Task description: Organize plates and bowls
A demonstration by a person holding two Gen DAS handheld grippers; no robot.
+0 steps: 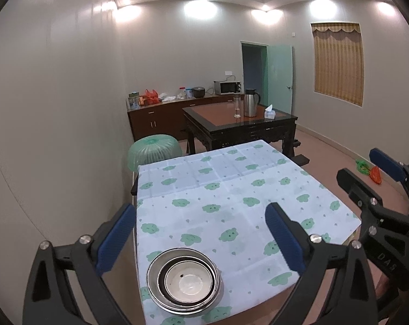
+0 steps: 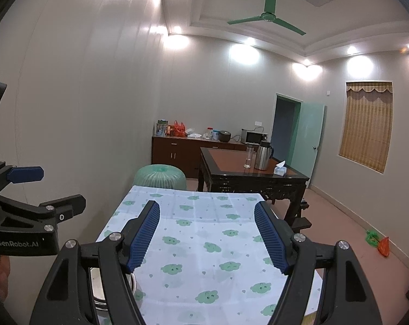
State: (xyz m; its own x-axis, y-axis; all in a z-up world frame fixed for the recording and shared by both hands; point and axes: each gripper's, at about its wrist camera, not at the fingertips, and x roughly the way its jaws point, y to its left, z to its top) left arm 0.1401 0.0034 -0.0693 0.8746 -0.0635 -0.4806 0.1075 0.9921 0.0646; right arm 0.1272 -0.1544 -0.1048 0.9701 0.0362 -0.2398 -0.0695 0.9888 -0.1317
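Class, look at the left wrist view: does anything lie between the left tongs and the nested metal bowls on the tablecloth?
Nothing visible does. The left tongs stand open above the nested metal bowls, which sit near the tablecloth's near left corner. Only bare cloth shows around them. The right tongs hang off to the right, clear of that path.

bowls point(image 1: 185, 282): steel, nested, upright | near table edge
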